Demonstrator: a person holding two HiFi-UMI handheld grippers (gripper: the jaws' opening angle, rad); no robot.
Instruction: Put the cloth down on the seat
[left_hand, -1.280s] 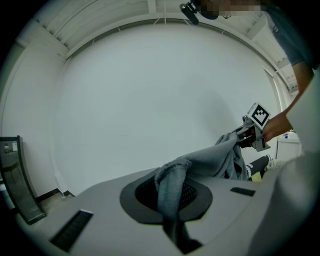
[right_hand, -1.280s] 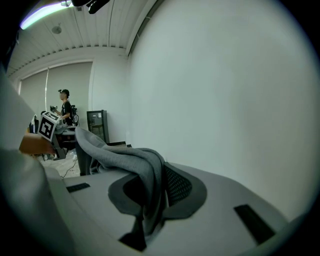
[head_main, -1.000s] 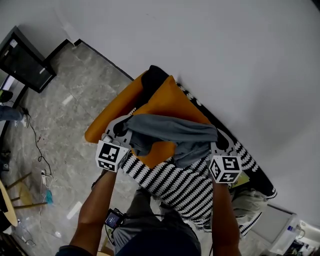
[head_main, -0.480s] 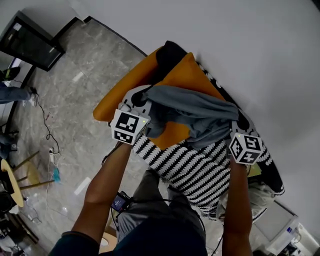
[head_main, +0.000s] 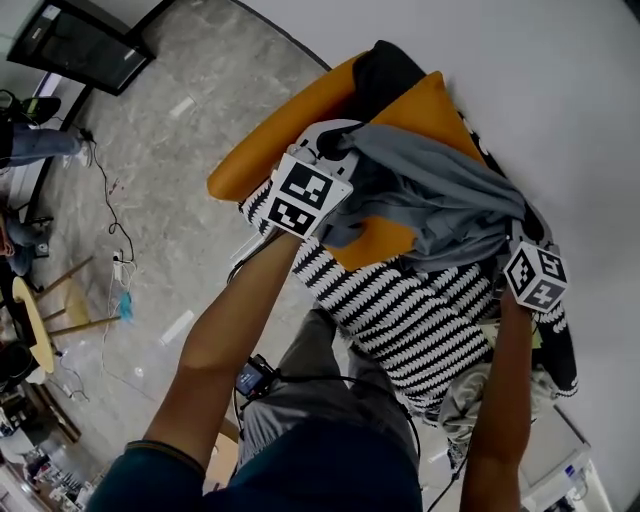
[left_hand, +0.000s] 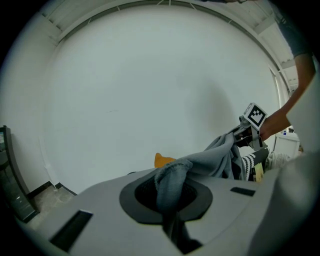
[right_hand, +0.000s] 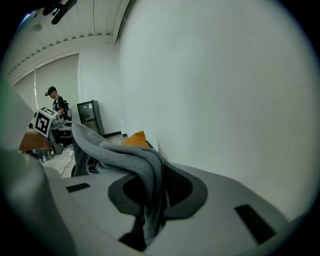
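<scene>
Grey cloth (head_main: 440, 205) is hanging stretched between the two grippers, above the seat (head_main: 262, 140) and not yet laid on it. Its middle is sagging in folds over an orange cushion (head_main: 432, 98) and a black-and-white striped blanket (head_main: 400, 325); whether the lowest fold is touching either cannot be told. Left gripper (head_main: 343, 143) is clamping one end: in its own view the jaws are standing together with a bunched edge of the fabric pinched between them. Right gripper (head_main: 521, 228) is gripping the opposite end, its jaws closed down on a thick fold that is draping over one side. The seat, orange with a dark back, is standing against a white wall (head_main: 560, 90); it is carrying the cushion towards the back and the striped blanket spread across the sitting surface. Grey tiled floor (head_main: 170, 150) is lying to the left, with a black cabinet (head_main: 85, 45) at the far corner.
</scene>
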